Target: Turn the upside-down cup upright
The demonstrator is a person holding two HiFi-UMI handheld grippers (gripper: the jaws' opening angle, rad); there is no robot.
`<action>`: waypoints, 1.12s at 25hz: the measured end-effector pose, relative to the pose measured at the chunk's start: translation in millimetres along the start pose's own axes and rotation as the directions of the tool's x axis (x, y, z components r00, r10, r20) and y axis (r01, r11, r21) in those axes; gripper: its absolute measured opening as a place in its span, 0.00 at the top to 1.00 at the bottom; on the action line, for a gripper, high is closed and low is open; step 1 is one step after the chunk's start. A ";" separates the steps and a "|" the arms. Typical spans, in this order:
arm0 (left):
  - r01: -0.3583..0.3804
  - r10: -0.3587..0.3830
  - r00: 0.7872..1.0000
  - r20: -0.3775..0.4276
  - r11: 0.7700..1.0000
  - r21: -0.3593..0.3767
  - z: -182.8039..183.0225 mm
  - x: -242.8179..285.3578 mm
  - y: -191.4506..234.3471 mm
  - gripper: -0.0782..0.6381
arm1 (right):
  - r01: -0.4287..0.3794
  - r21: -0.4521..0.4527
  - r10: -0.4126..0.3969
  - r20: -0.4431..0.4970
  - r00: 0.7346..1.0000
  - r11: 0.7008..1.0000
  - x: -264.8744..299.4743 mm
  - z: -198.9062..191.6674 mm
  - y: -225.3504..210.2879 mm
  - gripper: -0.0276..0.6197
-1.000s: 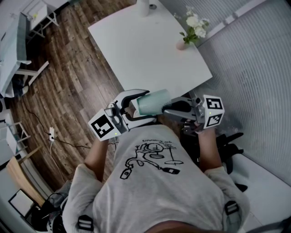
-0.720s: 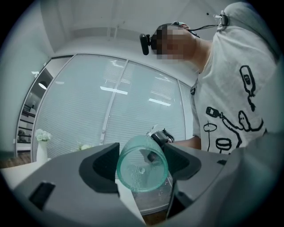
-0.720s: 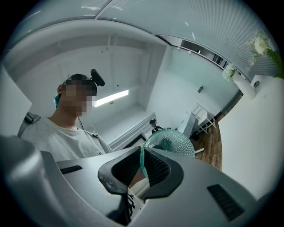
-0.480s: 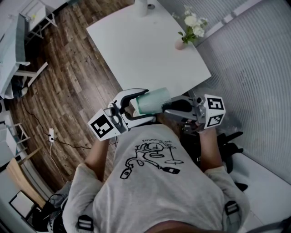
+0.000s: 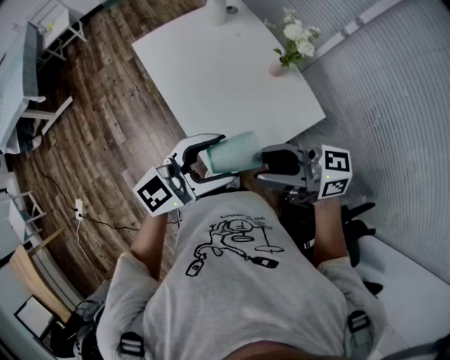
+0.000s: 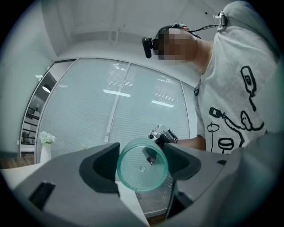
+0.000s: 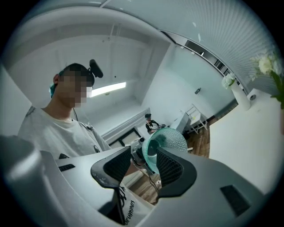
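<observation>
Head view, looking steeply down: a person in a grey printed T-shirt (image 5: 239,295) holds two grippers in front of the chest with one translucent green cup (image 5: 238,153) lying on its side in the air between them. The left gripper (image 5: 213,162) reaches in from the left and its two jaws close around the cup's left end. The right gripper (image 5: 267,163) meets the cup's right end. Beyond both grippers stands one white table (image 5: 218,77); on its far right corner is one small vase of white flowers (image 5: 290,43), and one white cylinder (image 5: 216,10) stands at its far edge. Left of the grippers is wooden floor (image 5: 119,105). Left gripper view: the left gripper (image 6: 142,165) clamps the cup (image 6: 133,179), one dark jaw pressed to each side of its round wall; the cup points straight away along the jaws, and the other gripper shows through it. Right gripper view: the right gripper (image 7: 144,164) has its two jaws spread apart, and the cup's (image 7: 171,138) rim edge sits in the gap, close against the right-hand jaw and apart from the left-hand one.
</observation>
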State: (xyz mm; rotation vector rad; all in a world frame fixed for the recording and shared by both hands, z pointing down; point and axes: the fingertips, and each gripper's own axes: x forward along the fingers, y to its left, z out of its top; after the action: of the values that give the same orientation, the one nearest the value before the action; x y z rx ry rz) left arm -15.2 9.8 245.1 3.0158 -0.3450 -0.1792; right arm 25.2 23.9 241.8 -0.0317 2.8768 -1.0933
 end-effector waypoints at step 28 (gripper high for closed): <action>-0.054 0.055 0.998 -0.038 0.998 0.023 -4.8 5.7 16.8 0.46 | 0.236 -0.917 -0.818 -0.145 0.556 0.323 2.7 1.6 -42.5 0.42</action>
State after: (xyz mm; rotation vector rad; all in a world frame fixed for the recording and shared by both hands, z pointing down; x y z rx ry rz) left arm -12.8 -7.4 251.2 3.0227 -0.4273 -0.1140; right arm 22.5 -9.1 268.8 -1.0334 3.7676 0.6595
